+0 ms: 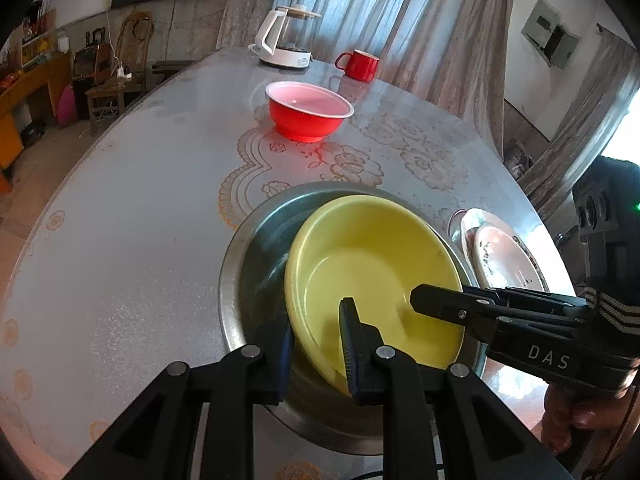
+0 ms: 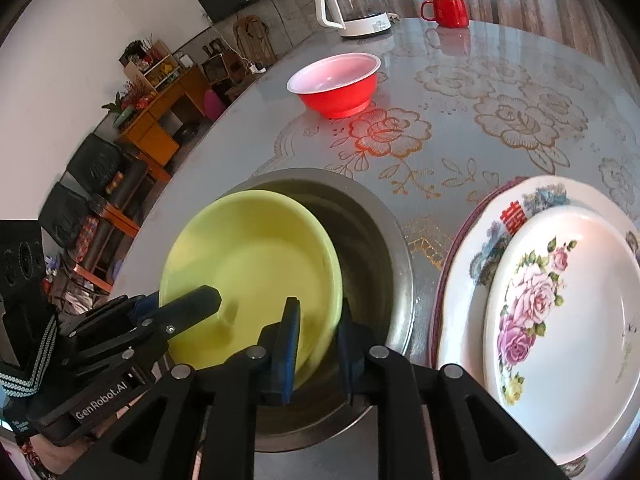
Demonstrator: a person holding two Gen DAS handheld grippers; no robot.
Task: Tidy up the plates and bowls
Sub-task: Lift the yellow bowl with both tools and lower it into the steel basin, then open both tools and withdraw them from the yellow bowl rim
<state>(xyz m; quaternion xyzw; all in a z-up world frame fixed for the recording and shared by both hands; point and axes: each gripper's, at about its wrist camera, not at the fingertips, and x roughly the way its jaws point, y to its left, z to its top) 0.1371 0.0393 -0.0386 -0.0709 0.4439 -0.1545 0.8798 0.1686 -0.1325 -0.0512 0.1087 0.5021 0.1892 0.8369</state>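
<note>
A yellow bowl (image 1: 372,268) sits tilted inside a steel basin (image 1: 236,264) on the table. My left gripper (image 1: 316,332) straddles the yellow bowl's near-left rim, one finger outside and one inside. My right gripper (image 2: 320,340) straddles the bowl's right rim (image 2: 256,264), inside the steel basin (image 2: 384,248). It also shows in the left wrist view (image 1: 436,300). Both pairs of jaws look closed on the rim. A red bowl (image 1: 309,110) stands farther back. Two stacked flowered plates (image 2: 560,320) lie to the right of the basin.
A white kettle (image 1: 286,36) and a red mug (image 1: 360,65) stand at the table's far edge. The table edge curves along the left, with chairs and shelves (image 1: 108,76) beyond. Curtains (image 1: 400,8) hang behind the table.
</note>
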